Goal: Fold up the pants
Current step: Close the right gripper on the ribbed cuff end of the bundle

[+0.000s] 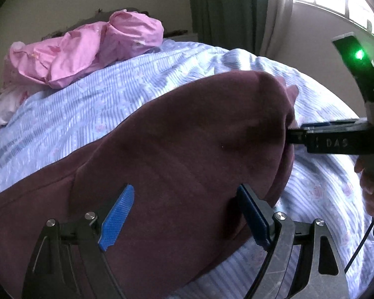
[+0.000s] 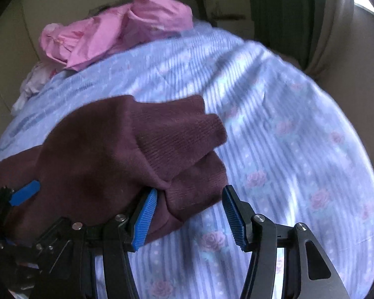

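Note:
Dark maroon pants (image 1: pixel 174 137) lie folded on the bed, their two ribbed cuffs (image 2: pixel 187 137) stacked at the right end. My left gripper (image 1: pixel 184 189) stands open and wide over the middle of the cloth, with no pinch on it. My right gripper (image 2: pixel 190 190) is open at the cuffs. The lower cuff lies against its left pad (image 2: pixel 144 219), while the right pad (image 2: pixel 234 216) stands clear over the sheet. In the left wrist view a finger of the right gripper (image 1: pixel 294 134) reaches the cuff edge from the right. One blue pad of the left gripper (image 2: pixel 25 191) shows at the far left.
A pale blue striped sheet with roses (image 2: pixel 286 149) covers the bed (image 1: pixel 87 104). A crumpled pink cloth pile (image 1: pixel 87 49) lies at the far side, with white cloth (image 1: pixel 2 109) at the left edge. Green curtain (image 1: pixel 227 7) and bright window (image 1: pixel 336 0) stand behind. A hand (image 1: pixel 369 186) holds the right gripper.

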Tool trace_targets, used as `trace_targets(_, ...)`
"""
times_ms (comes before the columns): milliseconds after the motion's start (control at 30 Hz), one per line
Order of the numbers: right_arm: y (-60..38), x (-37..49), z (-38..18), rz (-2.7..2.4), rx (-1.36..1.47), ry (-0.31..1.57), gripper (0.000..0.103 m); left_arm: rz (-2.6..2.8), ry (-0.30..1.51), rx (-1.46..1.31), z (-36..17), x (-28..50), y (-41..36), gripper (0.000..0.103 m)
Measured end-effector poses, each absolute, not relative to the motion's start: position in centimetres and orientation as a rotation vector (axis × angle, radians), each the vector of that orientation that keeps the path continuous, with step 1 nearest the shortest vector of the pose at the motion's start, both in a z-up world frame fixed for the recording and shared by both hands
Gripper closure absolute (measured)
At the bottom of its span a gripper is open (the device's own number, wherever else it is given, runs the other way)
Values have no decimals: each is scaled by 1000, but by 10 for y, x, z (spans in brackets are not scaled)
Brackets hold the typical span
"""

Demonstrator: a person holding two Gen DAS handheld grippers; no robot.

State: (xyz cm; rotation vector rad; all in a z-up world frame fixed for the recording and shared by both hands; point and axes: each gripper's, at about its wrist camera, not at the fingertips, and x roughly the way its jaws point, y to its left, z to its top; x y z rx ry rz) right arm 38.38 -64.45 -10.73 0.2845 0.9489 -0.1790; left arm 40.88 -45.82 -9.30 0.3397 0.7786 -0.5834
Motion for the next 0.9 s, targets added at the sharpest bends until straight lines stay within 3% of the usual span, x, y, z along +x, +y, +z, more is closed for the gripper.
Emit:
trace_targets(233, -639, 375, -102, -220, 234, 973, 47, -561, 791, 338, -95, 413, -443, 18)
trace_targets(500, -647, 349, -45, -158, 350, 793, 47, -580, 785, 298, -92, 402, -419, 18)
trace_targets(833, -680, 397, -84, -151, 695, 848, 47, -578, 814, 284, -95, 406, -415, 18)
trace_targets(867, -678, 401, -89, -151, 693, 872, 49, -578, 823, 285, -98, 407, -415, 18)
trace_targets(900, -674, 405, -95, -181, 651, 915, 61, -578, 828, 286, -100, 407, -416, 18)
